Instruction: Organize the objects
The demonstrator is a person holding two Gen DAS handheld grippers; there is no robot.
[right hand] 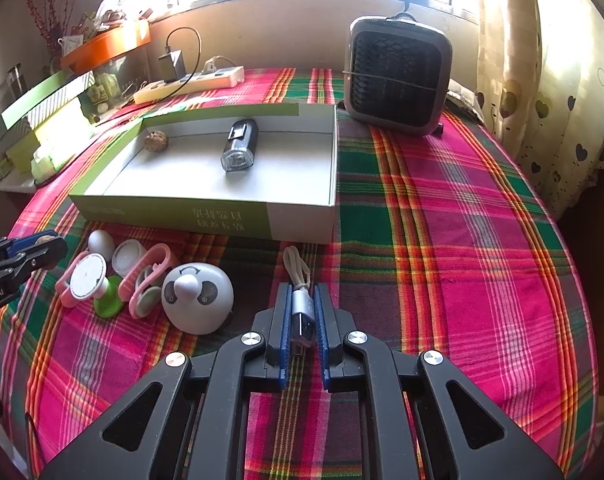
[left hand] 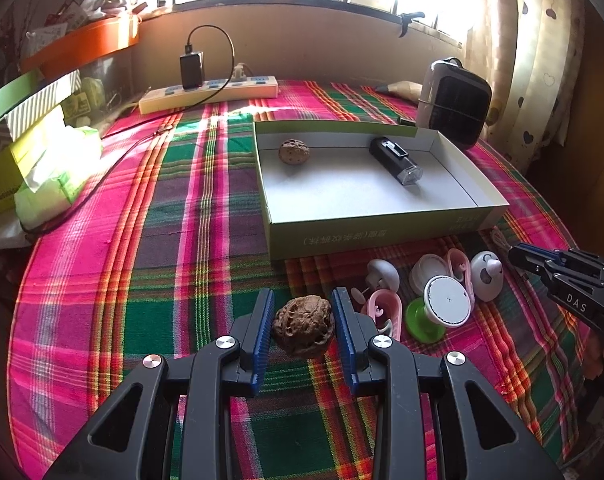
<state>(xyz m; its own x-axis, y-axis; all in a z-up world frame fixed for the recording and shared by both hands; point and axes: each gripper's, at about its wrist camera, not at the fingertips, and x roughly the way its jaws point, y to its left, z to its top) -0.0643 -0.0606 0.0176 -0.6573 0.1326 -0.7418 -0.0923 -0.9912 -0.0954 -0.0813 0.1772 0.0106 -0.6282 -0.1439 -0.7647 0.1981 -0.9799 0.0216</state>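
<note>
My left gripper is shut on a brown walnut above the plaid cloth. My right gripper is shut on the silver plug of a short USB cable whose loop lies on the cloth. A shallow white box with green sides holds a second walnut and a black bike light. Small toys lie in front of the box: a white panda dome, pink clips and a white disc on a green base.
A black and white fan heater stands behind the box on the right. A power strip with a charger lies at the back. Green boxes and tissue packs pile up at the left. Curtains hang at the right.
</note>
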